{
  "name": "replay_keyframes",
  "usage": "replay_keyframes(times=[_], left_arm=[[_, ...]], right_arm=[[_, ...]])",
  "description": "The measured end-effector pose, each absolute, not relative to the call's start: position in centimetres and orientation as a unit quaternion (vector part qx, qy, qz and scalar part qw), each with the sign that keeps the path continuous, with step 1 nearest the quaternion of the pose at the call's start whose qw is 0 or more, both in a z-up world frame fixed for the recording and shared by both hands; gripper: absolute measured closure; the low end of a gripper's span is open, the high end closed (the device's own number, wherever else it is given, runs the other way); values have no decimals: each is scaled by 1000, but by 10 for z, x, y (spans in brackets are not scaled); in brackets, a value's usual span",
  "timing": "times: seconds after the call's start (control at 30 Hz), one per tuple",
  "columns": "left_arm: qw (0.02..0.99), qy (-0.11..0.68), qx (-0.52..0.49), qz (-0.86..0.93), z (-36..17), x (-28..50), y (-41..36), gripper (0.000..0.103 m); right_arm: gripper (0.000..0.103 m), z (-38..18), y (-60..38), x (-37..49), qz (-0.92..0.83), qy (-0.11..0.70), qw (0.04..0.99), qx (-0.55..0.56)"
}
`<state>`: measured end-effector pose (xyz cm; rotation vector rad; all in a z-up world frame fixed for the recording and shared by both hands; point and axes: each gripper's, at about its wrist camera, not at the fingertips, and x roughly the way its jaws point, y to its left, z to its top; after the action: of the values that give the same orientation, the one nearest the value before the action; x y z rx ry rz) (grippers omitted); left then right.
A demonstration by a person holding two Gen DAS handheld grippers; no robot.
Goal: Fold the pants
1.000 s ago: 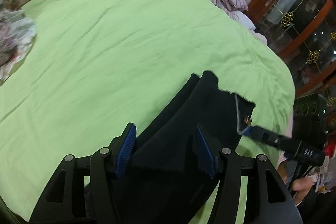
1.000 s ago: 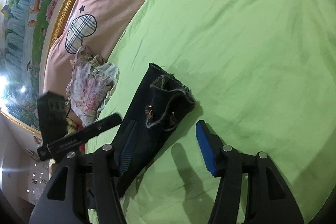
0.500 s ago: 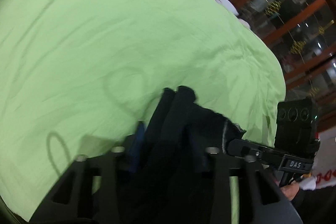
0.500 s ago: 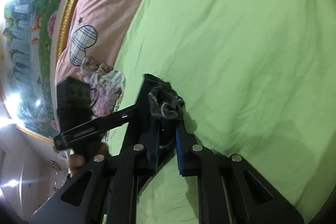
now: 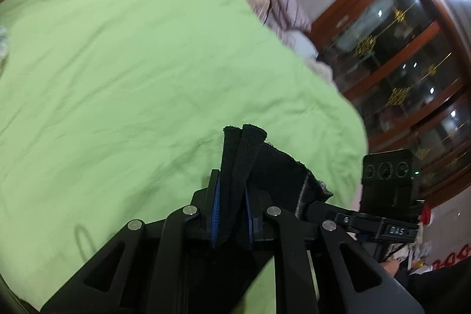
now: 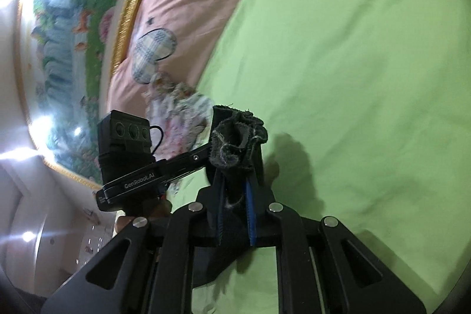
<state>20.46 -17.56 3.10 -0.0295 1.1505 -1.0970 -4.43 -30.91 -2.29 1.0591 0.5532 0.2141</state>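
Observation:
The dark pants are pinched at one end by both grippers and lifted off the green sheet. My left gripper is shut on a bunched fold of the pants; the cloth sticks up between its blue pads. My right gripper is shut on the frayed hem of the pants. Each gripper shows in the other's view: the right one at the lower right of the left wrist view, the left one at the left of the right wrist view. The rest of the pants hangs hidden below the grippers.
The green sheet covers a bed. A pink cover with plaid patches and a crumpled floral cloth lie at the bed's far side under a gold-framed painting. A wooden glass cabinet stands beyond the bed.
Both grippers have closed on the pants end and lifted it off the sheet. The two grippers have come close together.

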Motion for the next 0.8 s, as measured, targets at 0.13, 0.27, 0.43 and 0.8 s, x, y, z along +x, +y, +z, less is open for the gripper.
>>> replay_keyframes(times=[0.13, 0.27, 0.43, 0.8], left_arm=[[718, 497, -47, -486, 49, 195, -139, 90], [733, 477, -82, -477, 62, 183, -100, 90], [748, 458, -102, -469, 68, 164, -53, 90], [764, 478, -160, -403, 13, 155, 49, 93]], right_arm=[[89, 0, -284, -41, 148, 260, 829, 472], [89, 19, -246, -35, 197, 273, 836, 434], [89, 24, -200, -27, 258, 303, 828, 395], [89, -25, -127, 4, 297, 388, 794, 361]])
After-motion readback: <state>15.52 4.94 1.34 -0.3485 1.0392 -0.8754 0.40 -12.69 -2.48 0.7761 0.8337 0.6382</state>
